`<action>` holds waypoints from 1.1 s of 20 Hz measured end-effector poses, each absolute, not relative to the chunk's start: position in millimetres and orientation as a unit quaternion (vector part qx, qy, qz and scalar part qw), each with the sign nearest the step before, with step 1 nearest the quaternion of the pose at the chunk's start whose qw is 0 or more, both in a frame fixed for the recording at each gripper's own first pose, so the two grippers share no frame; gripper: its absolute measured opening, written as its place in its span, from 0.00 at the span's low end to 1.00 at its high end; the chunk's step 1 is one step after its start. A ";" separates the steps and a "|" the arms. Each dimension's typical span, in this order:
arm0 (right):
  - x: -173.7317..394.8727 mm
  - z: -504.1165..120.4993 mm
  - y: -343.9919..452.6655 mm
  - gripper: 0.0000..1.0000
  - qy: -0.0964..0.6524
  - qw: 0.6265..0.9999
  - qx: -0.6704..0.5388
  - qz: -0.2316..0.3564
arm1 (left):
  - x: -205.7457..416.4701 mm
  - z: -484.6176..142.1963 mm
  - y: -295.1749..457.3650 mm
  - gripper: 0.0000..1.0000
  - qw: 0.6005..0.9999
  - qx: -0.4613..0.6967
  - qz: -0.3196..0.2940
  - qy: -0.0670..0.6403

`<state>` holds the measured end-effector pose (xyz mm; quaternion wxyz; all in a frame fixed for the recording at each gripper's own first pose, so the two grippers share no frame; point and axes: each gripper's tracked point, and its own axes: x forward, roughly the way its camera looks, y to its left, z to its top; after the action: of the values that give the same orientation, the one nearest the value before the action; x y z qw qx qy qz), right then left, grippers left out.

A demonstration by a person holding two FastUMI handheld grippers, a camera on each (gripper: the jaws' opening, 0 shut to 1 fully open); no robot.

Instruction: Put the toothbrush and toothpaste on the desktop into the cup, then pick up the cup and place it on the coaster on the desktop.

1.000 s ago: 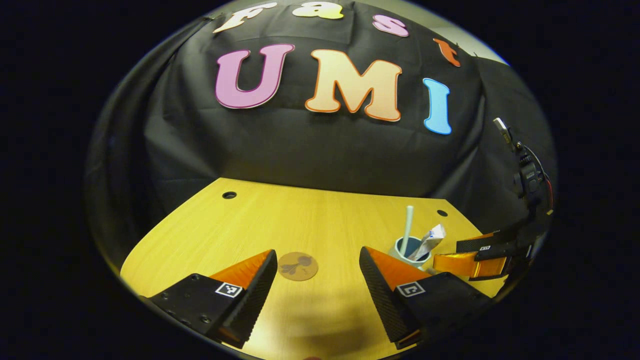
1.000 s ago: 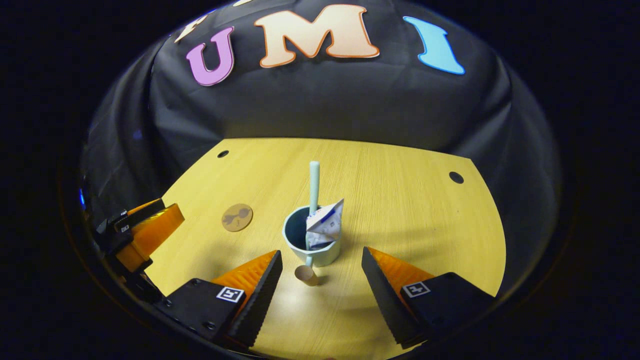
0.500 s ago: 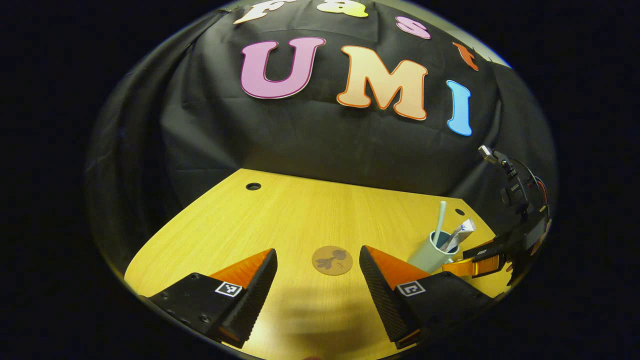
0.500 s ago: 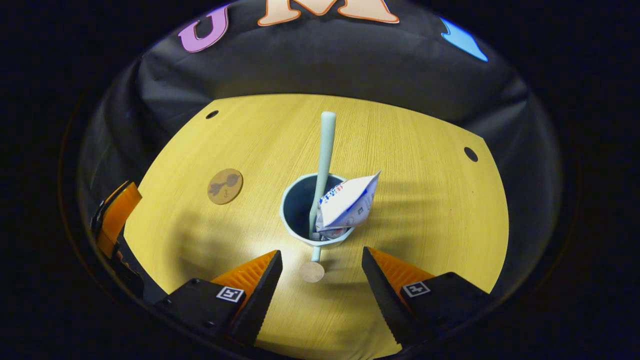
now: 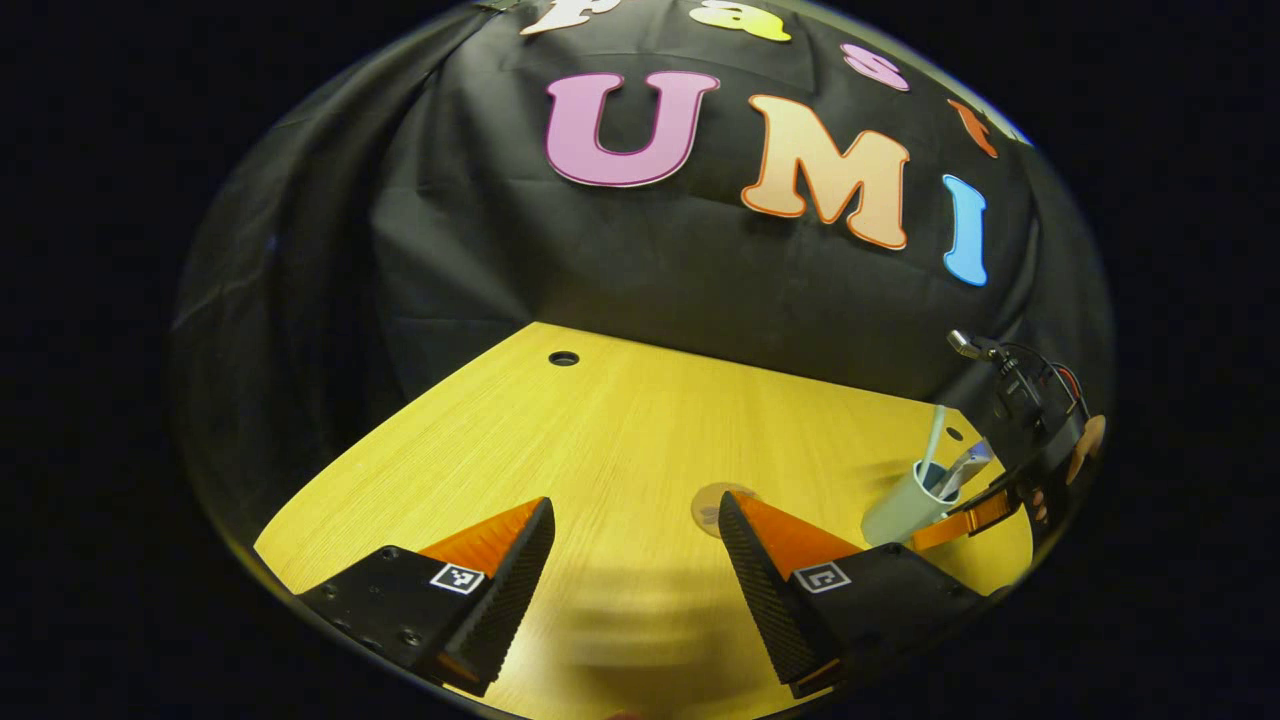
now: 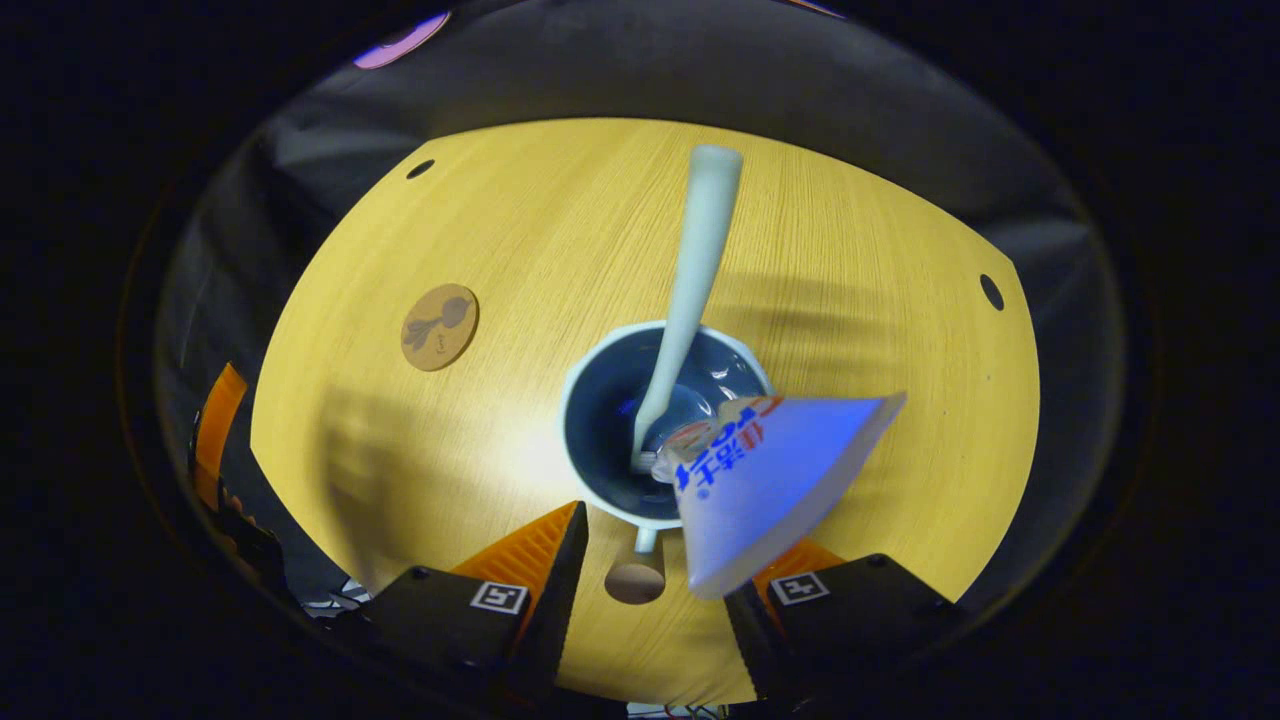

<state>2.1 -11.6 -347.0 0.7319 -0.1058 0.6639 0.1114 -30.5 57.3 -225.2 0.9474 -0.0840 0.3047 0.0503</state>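
With brush (image 6: 690, 300) and paste (image 6: 770, 480) standing in the cup (image 6: 600, 500), right of the coaster (image 6: 440, 326), the right gripper (image 6: 655, 570) hung open over it, needing to close on the handle.

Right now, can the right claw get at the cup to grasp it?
Probably yes. The right claw hangs open just above the cup. But the toothpaste leans out over one finger, and the toothbrush stands inside, so the tube may be bumped.
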 end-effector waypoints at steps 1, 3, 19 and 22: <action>1.3 -346.2 -13.0 0.73 0.669 0.727 -0.108 0.107 | -31.2 -226.1 60.6 0.95 0.946 -0.087 0.054 0.306; 1.2 -349.4 -13.2 0.65 0.681 0.717 -0.103 0.102 | -35.0 -229.1 66.3 0.95 0.945 -0.092 0.060 0.309; 12.4 -351.5 6.4 0.22 0.671 0.727 -0.075 0.122 | -34.0 -242.1 77.7 0.95 0.942 -0.102 0.059 0.316; 12.7 -344.2 -1.6 0.21 0.673 0.724 -0.076 0.129 | -33.4 -242.6 79.3 0.95 0.942 -0.102 0.058 0.315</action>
<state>12.7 -1.6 -344.2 0.7242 -0.0761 0.6732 0.1288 -33.4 79.3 -242.6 0.9417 -0.1018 0.3153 0.0578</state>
